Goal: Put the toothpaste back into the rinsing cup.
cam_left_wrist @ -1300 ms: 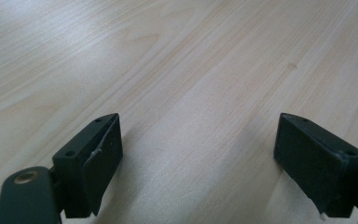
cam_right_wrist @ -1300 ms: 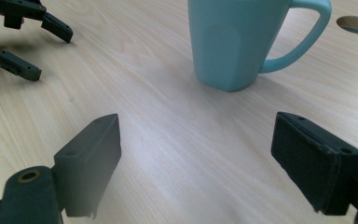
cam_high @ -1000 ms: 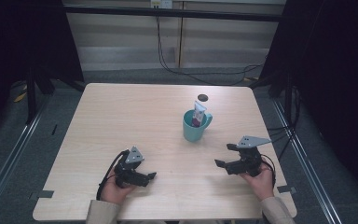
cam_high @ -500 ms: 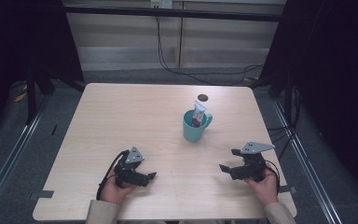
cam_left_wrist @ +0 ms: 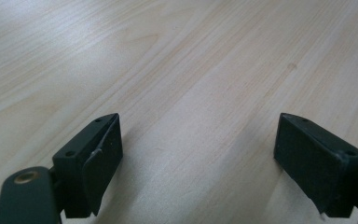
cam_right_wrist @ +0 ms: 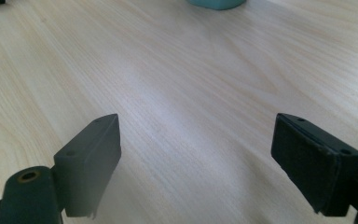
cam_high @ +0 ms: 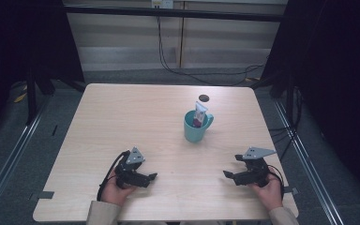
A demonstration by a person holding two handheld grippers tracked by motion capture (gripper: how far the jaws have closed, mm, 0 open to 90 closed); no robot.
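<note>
A teal mug (cam_high: 196, 128) stood upright a little right of centre on the pale wooden worktop (cam_high: 122, 122), its handle turned toward the right edge. A soft tube (cam_high: 199, 114), white with a pink and purple print, leaned inside it, its flat crimped end rising above the rim. Just beyond the mug lay a small dark disc (cam_high: 203, 98), apart from it.

Both tools rested low near the person's edge, well apart from the mug. The left tool (cam_high: 151, 177) lay at the near left with its jaws spread and nothing between them; in the left gripper view, only bare wood grain showed between them. The right tool (cam_high: 229, 175) sat at the near right, jaws likewise spread wide and empty, and the base of the mug (cam_right_wrist: 216, 3) showed at the top edge of the right gripper view.

The mug looked rigid and glazed, probably ceramic, so likely fairly heavy, slick and breakable if knocked over. Its wall at the rim, or the handle, seemed the surest place to pinch. The tube appeared light and pliable; a hard squeeze on its body might dent it or force paste toward the cap. The stiff crimped end standing clear of the rim offered the better hold, and steadying the mug with the other tool would likely keep it from tipping.
</note>
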